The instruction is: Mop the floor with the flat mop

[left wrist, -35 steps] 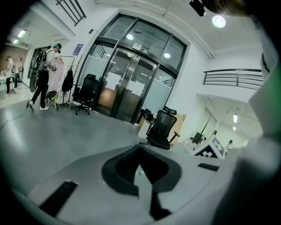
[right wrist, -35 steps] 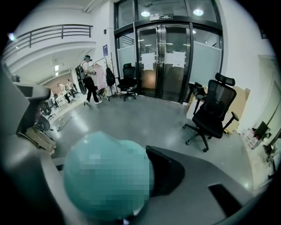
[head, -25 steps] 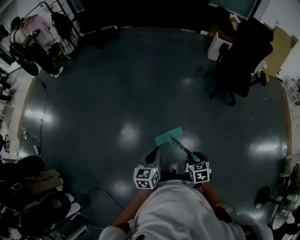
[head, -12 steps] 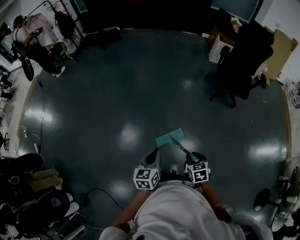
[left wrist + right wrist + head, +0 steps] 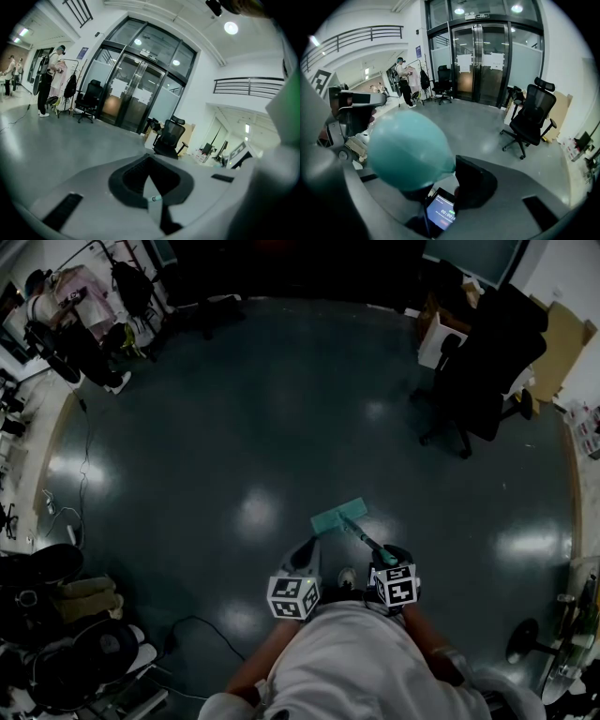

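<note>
Only the head view shows me the flat mop (image 5: 338,514) lying pad-down on the floor (image 5: 234,409), just ahead of both grippers. My right gripper (image 5: 447,171) is clamped on its rounded teal handle end (image 5: 410,150). The left gripper (image 5: 150,164), beside it, has its jaws together and empty. An office chair (image 5: 483,362) stands well ahead, to the right.

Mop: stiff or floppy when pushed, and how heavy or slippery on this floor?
Probably light: the right gripper alone holds the mop by its rounded end. The thin handle looks straight, so likely stiff, though the flat head may pivot. The floor is glossy with reflections, so the head should glide easily.
</note>
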A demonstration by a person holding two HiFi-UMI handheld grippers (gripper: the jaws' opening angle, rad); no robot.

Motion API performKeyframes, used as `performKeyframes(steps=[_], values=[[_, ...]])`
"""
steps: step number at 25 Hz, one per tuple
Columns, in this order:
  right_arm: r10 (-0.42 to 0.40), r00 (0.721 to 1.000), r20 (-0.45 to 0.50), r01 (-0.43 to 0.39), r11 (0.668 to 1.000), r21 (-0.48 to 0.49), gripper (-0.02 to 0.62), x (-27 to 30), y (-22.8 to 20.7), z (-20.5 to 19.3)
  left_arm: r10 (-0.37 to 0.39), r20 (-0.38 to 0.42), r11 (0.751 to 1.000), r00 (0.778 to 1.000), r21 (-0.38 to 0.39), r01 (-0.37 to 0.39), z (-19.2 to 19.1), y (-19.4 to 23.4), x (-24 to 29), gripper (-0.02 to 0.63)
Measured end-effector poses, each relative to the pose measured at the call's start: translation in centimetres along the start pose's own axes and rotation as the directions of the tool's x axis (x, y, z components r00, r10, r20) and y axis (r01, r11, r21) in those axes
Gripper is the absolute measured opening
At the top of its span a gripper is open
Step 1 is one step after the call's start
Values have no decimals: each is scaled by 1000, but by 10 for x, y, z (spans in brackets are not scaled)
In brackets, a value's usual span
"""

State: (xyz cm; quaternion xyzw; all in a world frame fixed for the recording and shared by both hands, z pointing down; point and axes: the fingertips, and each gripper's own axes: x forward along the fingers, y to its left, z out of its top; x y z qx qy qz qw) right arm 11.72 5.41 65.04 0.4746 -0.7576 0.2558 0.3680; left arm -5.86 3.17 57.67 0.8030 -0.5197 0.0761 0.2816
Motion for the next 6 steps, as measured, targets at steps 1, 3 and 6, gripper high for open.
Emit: performKeyframes(steps=[1,3,6], values=[[0,1000,0,0,1000,0,115,0,0,0,0,0,1000,1000,0,0,0,0,0,5],[1,1000,0,-1,1000,-2,115,0,0,0,-1,1,1000,1000,-1,1,0,0,0,5],[4,1000,1,-4,1000,-4,115,1,1,0,-1,-1,1000,1000,-2,1,-1,-1,1,5]])
